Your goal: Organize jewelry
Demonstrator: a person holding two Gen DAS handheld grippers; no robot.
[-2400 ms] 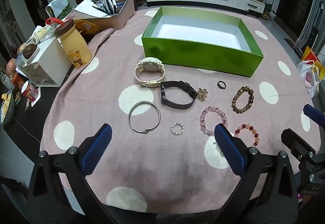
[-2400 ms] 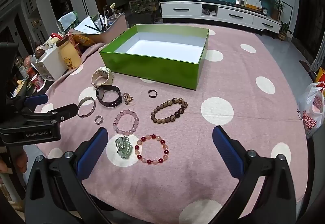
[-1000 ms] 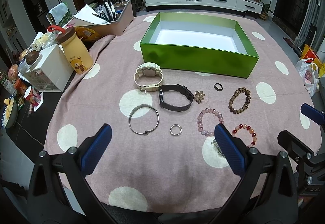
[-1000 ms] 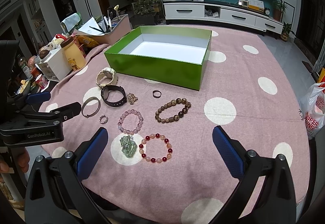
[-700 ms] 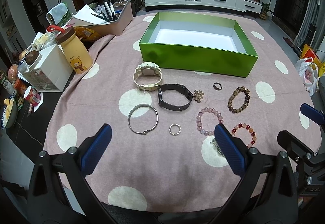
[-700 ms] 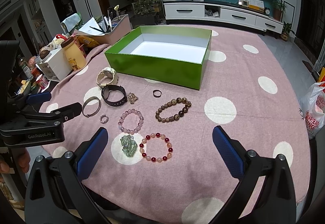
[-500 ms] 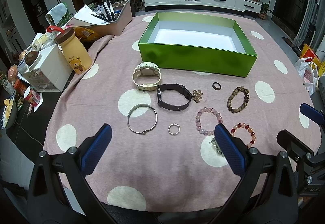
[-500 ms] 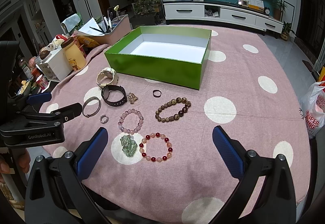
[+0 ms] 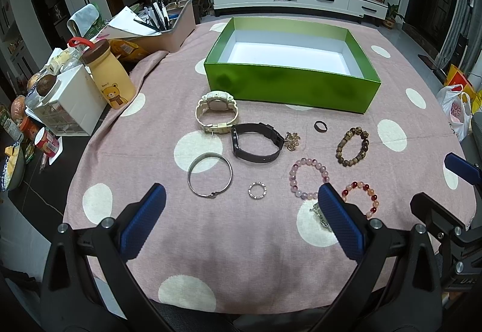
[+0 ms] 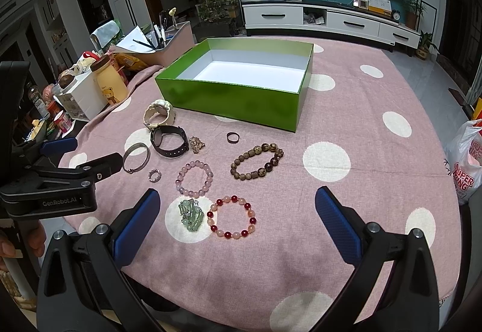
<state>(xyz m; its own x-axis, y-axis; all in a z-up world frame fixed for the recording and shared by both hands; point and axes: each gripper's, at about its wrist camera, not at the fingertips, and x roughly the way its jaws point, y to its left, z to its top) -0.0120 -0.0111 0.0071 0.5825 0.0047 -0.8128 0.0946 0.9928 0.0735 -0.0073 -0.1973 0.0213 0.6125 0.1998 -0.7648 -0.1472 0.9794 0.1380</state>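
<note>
An empty green box (image 9: 289,85) (image 10: 241,103) stands open on the pink dotted tablecloth. In front of it lie a cream watch (image 9: 215,112), a black watch (image 9: 256,143), a silver bangle (image 9: 210,178), a small sparkly ring (image 9: 257,190), a gold charm (image 9: 291,140), a dark ring (image 9: 320,126), a brown bead bracelet (image 10: 257,164), a pink bead bracelet (image 10: 194,178), a red bead bracelet (image 10: 232,220) and a green stone piece (image 10: 190,214). My left gripper (image 9: 241,217) and right gripper (image 10: 238,219) both hover open over the table's near edge, holding nothing.
At the left edge stand a yellow bear bottle (image 9: 110,79), a white drawer box (image 9: 69,103) and a tray of pens (image 9: 164,27). A plastic bag (image 10: 465,160) hangs at the right. Bare cloth (image 10: 361,151) lies right of the jewelry.
Both grippers have pulled back slightly from the table, so the jewelry sits a little farther away in view. Nothing on the table has moved.
</note>
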